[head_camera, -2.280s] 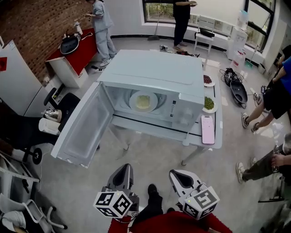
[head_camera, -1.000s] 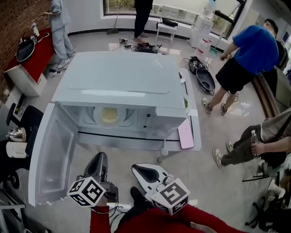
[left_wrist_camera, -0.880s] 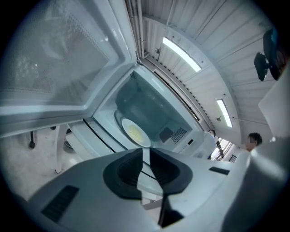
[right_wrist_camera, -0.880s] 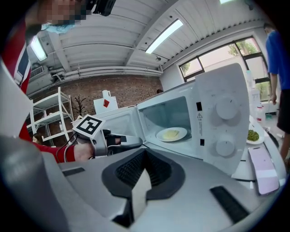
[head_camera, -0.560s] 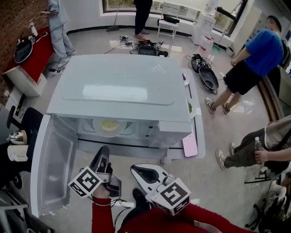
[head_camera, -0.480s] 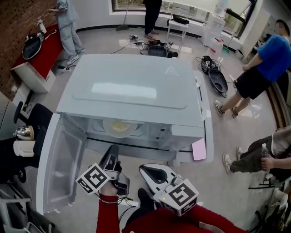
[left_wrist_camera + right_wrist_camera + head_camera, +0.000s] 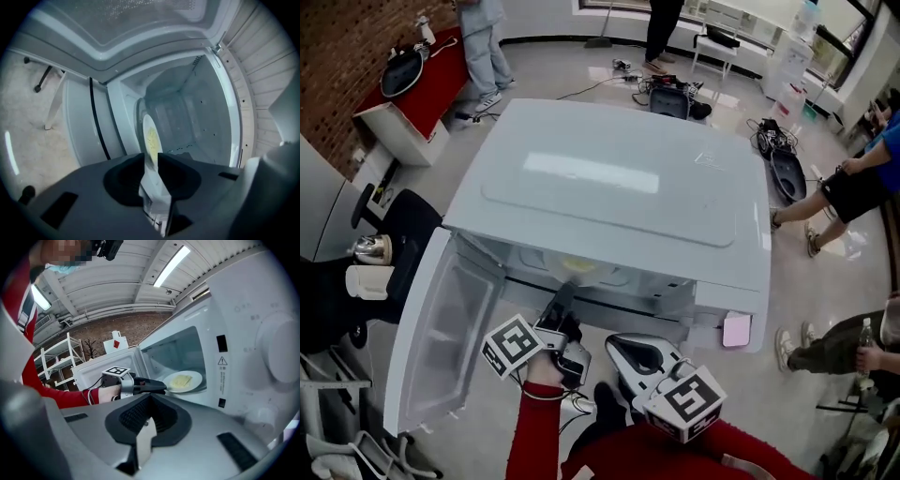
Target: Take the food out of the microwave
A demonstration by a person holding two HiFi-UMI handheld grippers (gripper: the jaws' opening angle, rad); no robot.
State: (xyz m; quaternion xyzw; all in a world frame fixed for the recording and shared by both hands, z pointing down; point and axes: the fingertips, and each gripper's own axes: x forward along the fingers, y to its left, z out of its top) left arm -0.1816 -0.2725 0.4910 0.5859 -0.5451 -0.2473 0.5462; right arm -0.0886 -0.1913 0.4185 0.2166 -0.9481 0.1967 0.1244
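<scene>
Pushed the left tool (image 7: 564, 292) forward, from low near the body up to the mouth of the open microwave (image 7: 619, 178), tips now at the rim of the plate (image 7: 197, 377). Leaned in over the microwave's top, leaving only a sliver of plate in the head view.

No word, brand or number can be read anywhere. On the front of the microwave (image 7: 243, 333) is a small warning-triangle label (image 7: 221, 361), with print beneath it too fine to read. Black-and-white square markers cover the cube (image 7: 514, 345) of the left gripper (image 7: 564, 294) and the cube (image 7: 691, 401) of the right gripper (image 7: 617, 345).
</scene>
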